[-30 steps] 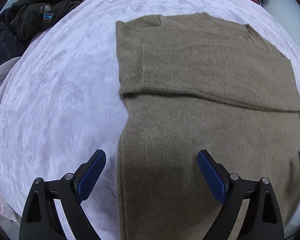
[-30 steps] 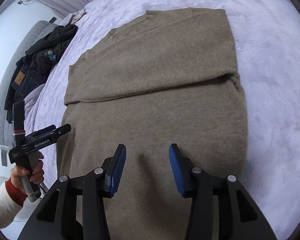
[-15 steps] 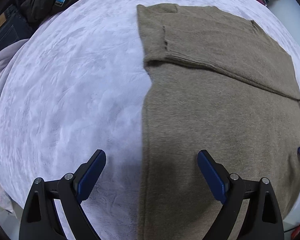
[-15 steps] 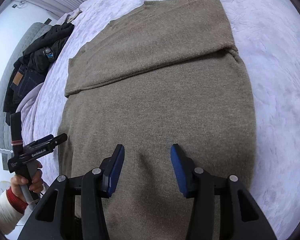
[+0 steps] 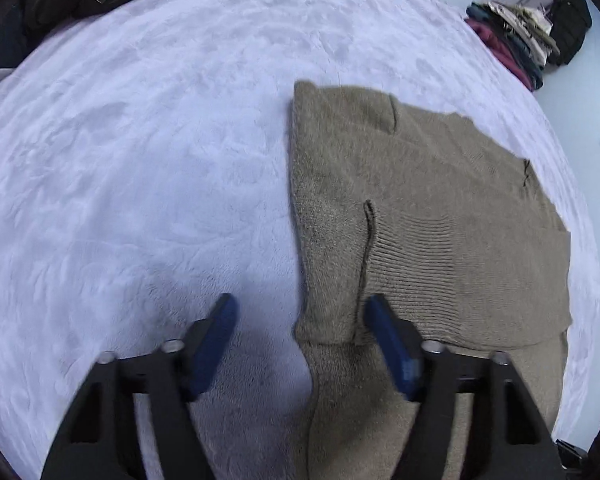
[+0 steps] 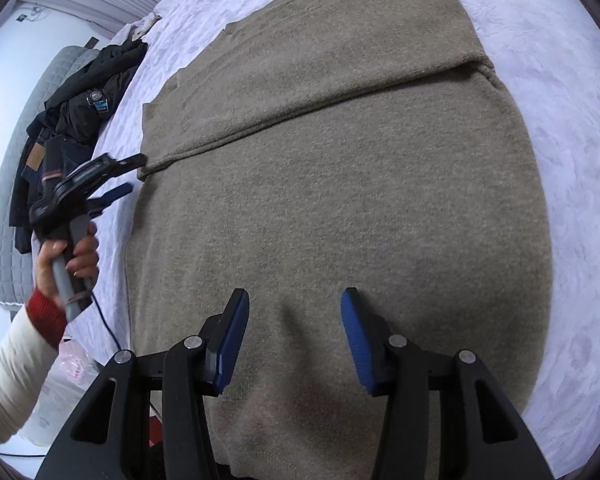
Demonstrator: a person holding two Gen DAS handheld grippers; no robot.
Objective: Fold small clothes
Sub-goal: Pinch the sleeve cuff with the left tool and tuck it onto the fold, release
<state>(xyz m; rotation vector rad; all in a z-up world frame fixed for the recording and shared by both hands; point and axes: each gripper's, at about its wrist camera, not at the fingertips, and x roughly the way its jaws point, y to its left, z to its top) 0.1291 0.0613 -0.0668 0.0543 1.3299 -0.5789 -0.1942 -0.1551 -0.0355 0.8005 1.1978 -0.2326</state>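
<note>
Across the pale lilac plush bedspread (image 5: 140, 168) lay the brown knitted sweater (image 6: 340, 184), spread flat with its sleeves folded over the chest. At the sweater's side edge, just where the folded sleeve's ribbed cuff (image 5: 420, 264) ended, the left gripper (image 5: 300, 312) pointed steeply downward; its blue-padded jaws were closing, with the sweater's edge between them and not yet pinched. One pad lay over the bedspread, the other over the knit. From the right wrist view, a hand (image 6: 70, 256) with a red cuff and white sleeve held that tool's handle. Over the sweater's lower body the right gripper (image 6: 294, 324) hung with its jaws partly apart and nothing held between them. A heap of dark jackets and jeans (image 6: 72, 120) sat at the bed's far side, well apart from the sweater.
</note>
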